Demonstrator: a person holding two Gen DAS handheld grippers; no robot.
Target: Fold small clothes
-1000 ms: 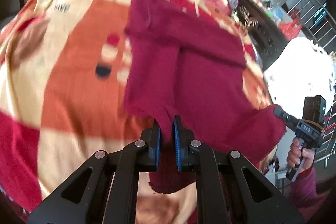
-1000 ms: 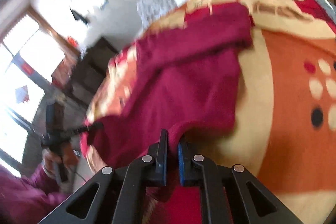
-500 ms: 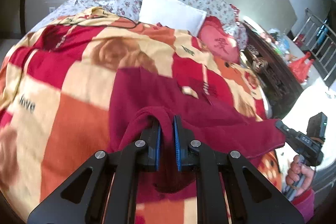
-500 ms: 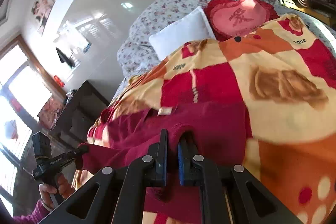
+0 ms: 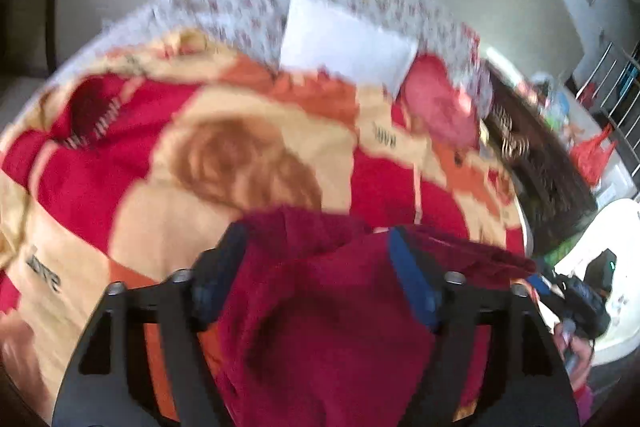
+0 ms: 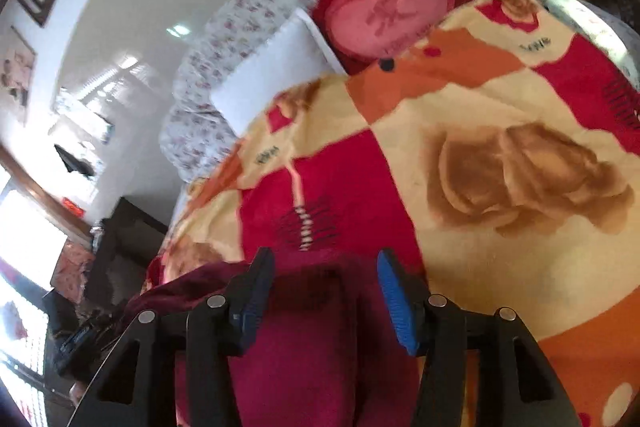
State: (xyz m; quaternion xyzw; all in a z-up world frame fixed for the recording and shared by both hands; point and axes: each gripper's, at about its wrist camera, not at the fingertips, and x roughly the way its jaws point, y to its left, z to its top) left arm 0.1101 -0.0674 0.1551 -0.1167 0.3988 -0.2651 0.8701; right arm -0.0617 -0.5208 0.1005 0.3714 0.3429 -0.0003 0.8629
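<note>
Both pairs of fingers, clamped on the maroon garment (image 5: 332, 311) half a second ago, are now seen spread wide and released; the left gripper (image 5: 316, 267) and the right gripper (image 6: 324, 287) are each held over the fabric, which is draped loosely between and beneath the blue-padded fingers (image 6: 394, 303); the garment is soft, fleecy and rumpled, laid on a plush blanket (image 6: 500, 107) printed in red, orange and cream patches; beyond the fingertips a white rectangular pillow (image 5: 344, 43) and a pink heart-shaped cushion (image 6: 384, 15) are seen; the left view is blurred.
</note>
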